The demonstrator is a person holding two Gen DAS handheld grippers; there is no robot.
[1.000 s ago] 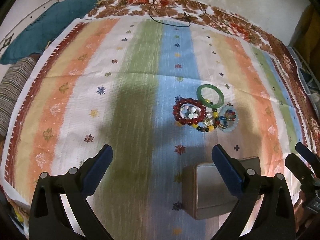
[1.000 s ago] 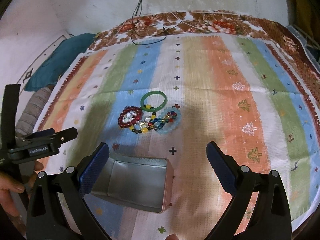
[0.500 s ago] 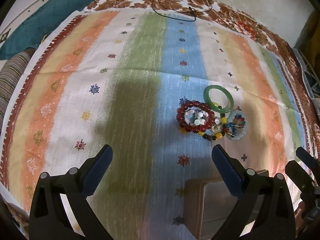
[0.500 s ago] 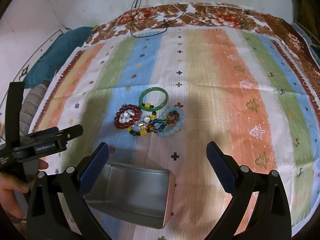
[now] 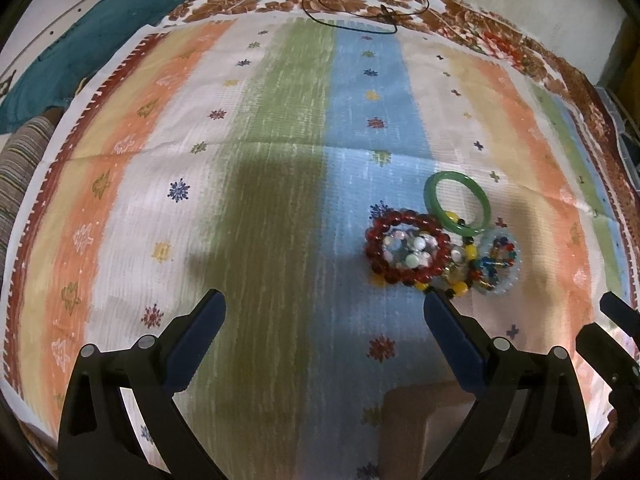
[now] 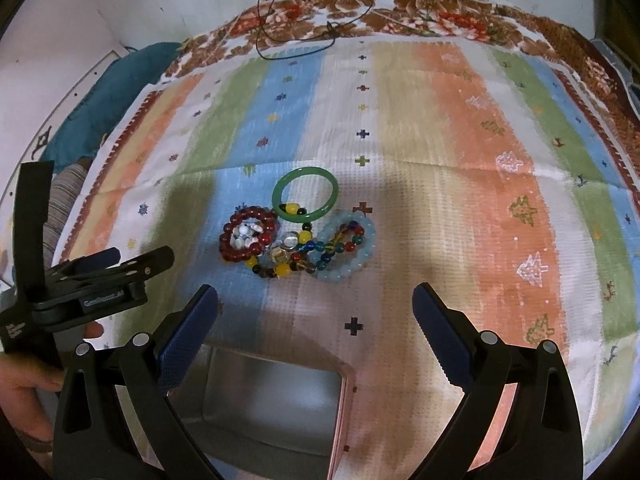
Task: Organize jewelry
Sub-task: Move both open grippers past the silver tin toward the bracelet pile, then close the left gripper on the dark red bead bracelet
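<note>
A pile of bracelets lies on the striped cloth: a green bangle, a dark red bead bracelet, a multicolour bead strand and a pale blue bead bracelet. An open metal tin stands in front of the pile, empty. My left gripper is open, low, left of the pile. My right gripper is open above the tin, short of the pile.
The striped cloth covers a bed with a floral border at the back. A black cord lies at the far edge. A teal cushion and a striped one sit at the left.
Both grippers have moved forward toward the bracelet pile. The tin has slid down toward the bottom of both views. Both grippers stay open.
</note>
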